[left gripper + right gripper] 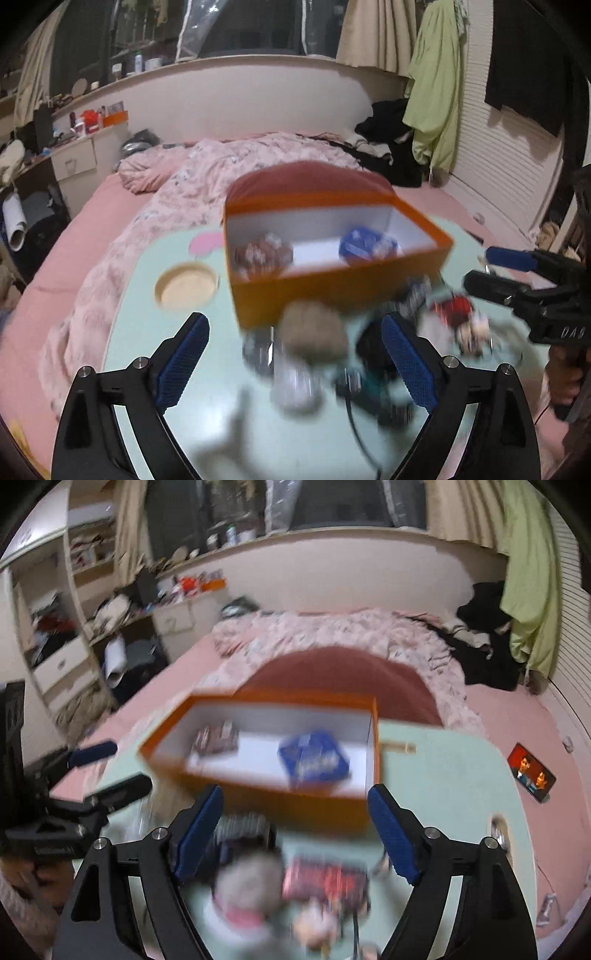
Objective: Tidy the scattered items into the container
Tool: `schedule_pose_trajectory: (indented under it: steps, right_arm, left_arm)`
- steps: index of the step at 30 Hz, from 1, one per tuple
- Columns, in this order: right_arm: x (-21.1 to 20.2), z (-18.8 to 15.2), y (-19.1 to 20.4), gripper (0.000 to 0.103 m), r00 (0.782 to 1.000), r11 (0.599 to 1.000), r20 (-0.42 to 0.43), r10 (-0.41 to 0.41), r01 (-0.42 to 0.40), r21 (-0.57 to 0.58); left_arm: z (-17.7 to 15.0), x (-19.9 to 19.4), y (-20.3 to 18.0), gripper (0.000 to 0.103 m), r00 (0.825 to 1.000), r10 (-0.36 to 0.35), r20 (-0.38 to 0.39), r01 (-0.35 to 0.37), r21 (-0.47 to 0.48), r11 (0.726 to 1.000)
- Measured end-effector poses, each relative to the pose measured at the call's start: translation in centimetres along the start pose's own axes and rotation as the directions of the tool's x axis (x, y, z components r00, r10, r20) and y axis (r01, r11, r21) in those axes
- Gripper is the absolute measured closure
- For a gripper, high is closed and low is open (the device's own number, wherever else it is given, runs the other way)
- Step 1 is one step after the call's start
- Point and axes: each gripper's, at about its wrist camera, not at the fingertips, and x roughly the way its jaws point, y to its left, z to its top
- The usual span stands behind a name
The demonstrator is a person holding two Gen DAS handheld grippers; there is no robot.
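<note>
Grippers both open, empty: left gripper brackets blurred, probably brown item; orange box just beyond.

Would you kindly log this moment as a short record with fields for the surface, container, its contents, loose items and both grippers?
surface: pale green table standing on a pink bed
container: open orange cardboard box, white inside
contents: blue packet; brownish packet
loose items: blurred pile in front of the box, including a red packet and a tan lump
apart: round wooden lid left of the box
left gripper: open, nothing gripped
right gripper: open, nothing gripped
</note>
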Motion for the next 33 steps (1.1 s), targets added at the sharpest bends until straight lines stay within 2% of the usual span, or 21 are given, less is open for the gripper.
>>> schedule_pose_trajectory:
  steps: [4,9,11,13,17,20,22,33]
  right_arm:
    - [-1.9,-3.8,-0.6,0.023,1.000,1.000,-0.023,-0.014,0.014,0.003]
    - [-3.3,-7.7,-0.8,0.023,0.992,0.991,-0.004,-0.125,0.124,-0.053]
    - [-3.3,-9.0,-1.3,0.023,0.988,0.987,-0.004,-0.152,0.152,-0.050]
    - [-3.0,-10.0,-1.6,0.023,0.987,0.987,-0.019,-0.157,0.156,-0.041]
    - [-1.5,-11.1,-1.7,0.021,0.984,0.983,-0.025,-0.175,0.173,-0.052]
    - [-1.2,-11.2,-2.7,0.012,0.992,0.992,-0.008,-0.129,0.129,-0.005]
    - [-1.2,-11.2,-3.2,0.000,0.990,0.990,-0.007,-0.140,0.140,0.010]
    - [-1.0,-11.3,-3.2,0.000,0.991,0.991,0.010,-0.137,0.136,0.008]
  left_arm:
    - [-3.1,-0.6,-0.6,0.008,0.999,0.044,-0.022,-0.044,0.018,0.999]
    - [-5.3,0.6,-1.2,0.008,0.991,0.086,-0.098,-0.080,0.063,0.995]
    - [-5.6,1.4,-0.9,0.007,0.986,0.083,-0.143,-0.076,0.051,0.996]
    - [-5.7,1.5,-0.4,0.002,0.986,0.066,-0.151,-0.064,0.020,0.998]
    - [-5.7,1.5,-0.3,0.000,0.987,0.064,-0.146,-0.061,0.022,0.998]
    - [-5.7,1.5,-0.3,0.000,0.989,0.057,-0.136,-0.053,0.030,0.998]
    - [-5.9,1.5,-0.4,0.000,0.990,0.055,-0.130,-0.051,0.032,0.998]
    - [-6.0,1.5,-0.2,0.000,0.991,0.049,-0.122,-0.045,0.033,0.998]
